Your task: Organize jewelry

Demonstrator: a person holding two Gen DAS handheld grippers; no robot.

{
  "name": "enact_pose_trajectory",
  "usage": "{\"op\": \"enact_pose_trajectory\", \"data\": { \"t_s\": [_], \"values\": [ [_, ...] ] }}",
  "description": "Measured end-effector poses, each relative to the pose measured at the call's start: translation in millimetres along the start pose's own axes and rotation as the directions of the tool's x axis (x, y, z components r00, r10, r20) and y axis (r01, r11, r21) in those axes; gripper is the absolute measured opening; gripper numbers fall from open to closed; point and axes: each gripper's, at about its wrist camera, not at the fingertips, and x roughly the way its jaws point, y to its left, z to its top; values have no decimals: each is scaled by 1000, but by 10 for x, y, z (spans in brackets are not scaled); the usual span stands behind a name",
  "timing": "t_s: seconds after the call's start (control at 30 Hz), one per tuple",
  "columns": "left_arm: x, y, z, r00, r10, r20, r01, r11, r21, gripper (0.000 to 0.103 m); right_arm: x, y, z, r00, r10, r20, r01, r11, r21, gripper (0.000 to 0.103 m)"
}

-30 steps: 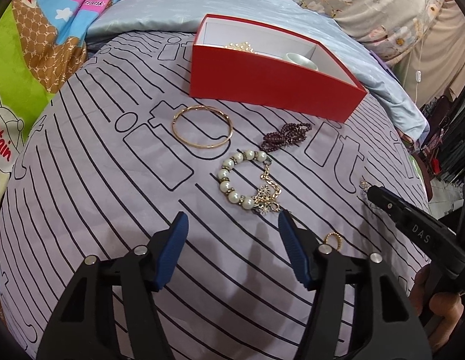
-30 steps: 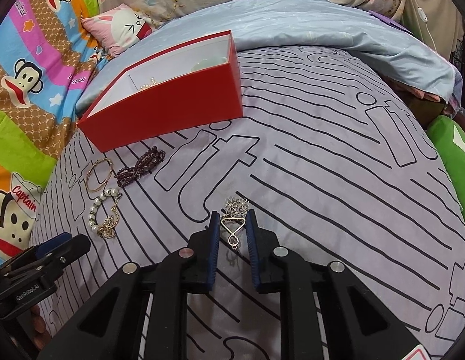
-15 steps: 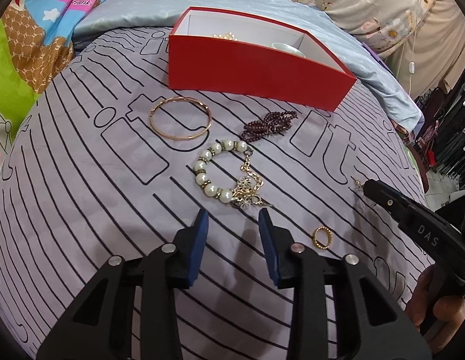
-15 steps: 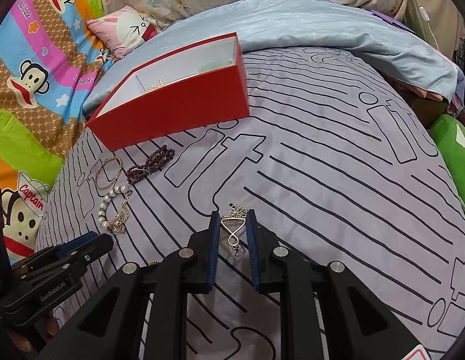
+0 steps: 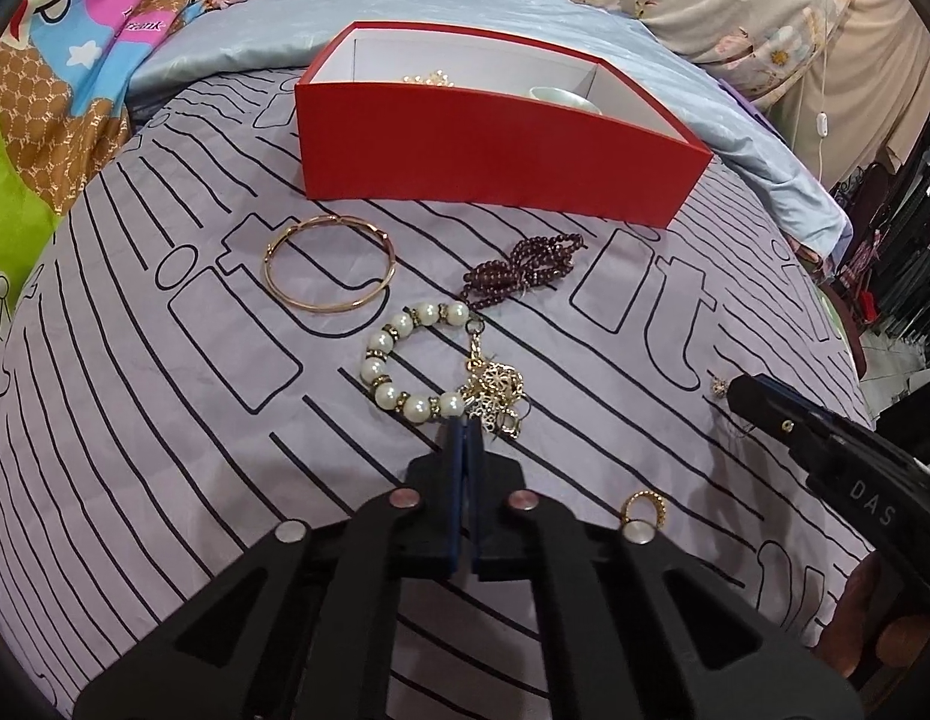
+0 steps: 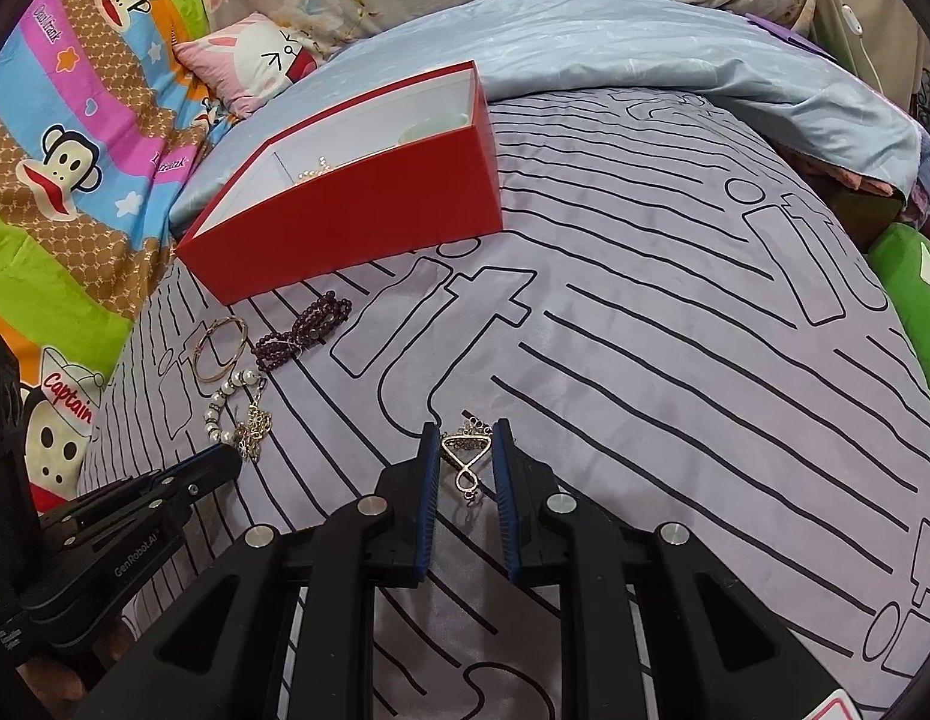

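Nearest the left wrist camera, the left gripper (image 5: 465, 429) is pressing its blue pads together with no gap showing, its tips lying against the gold-charm end of the pearl bracelet (image 5: 414, 360) on the lilac striped bedspread (image 5: 165, 480); whether a link is actually pinched there is hard to tell, since the tips are covering the contact; just to its right a small gold ring (image 5: 643, 504) is lying on the cloth. Toward the bedspread's right edge, the right gripper (image 6: 467, 450) is standing narrowly parted, its pads closing on either side of a gold filigree pendant (image 6: 463, 456), which is sitting between them and seemingly gripped; a small sparkly piece is peeking from its tip in the left view. Beyond the pearls, a gold bangle (image 5: 330, 270) is lying flat to the left and a bunch of dark red beads (image 5: 522, 269) to the right, apart from one another. Farthest off, toward the bedspread's far edge, the red box (image 5: 489, 168) is sitting open, holding a gold piece (image 5: 429, 79) and a pale bangle (image 5: 561, 97) against its white lining; behind it a light blue quilt (image 6: 645, 54) is lying folded.
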Motion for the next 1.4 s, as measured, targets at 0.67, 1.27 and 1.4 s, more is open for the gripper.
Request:
{"op": "enact_pose_trajectory", "data": {
  "t_s": [0.67, 1.27, 1.4],
  "values": [
    [58, -170, 67, 997, 73, 17, -73, 997, 16, 22, -18, -30, 19, 1000, 3, 3, -3, 1000, -1, 16],
    [-627, -40, -14, 997, -60, 56, 59, 998, 24, 7, -194, 24, 37, 999, 34, 32, -34, 999, -5, 16],
    [-758, -34, -18, 995, -69, 76, 68, 997, 22, 7, -277, 73, 53, 998, 39, 48, -38, 999, -24, 16]
  ]
}}
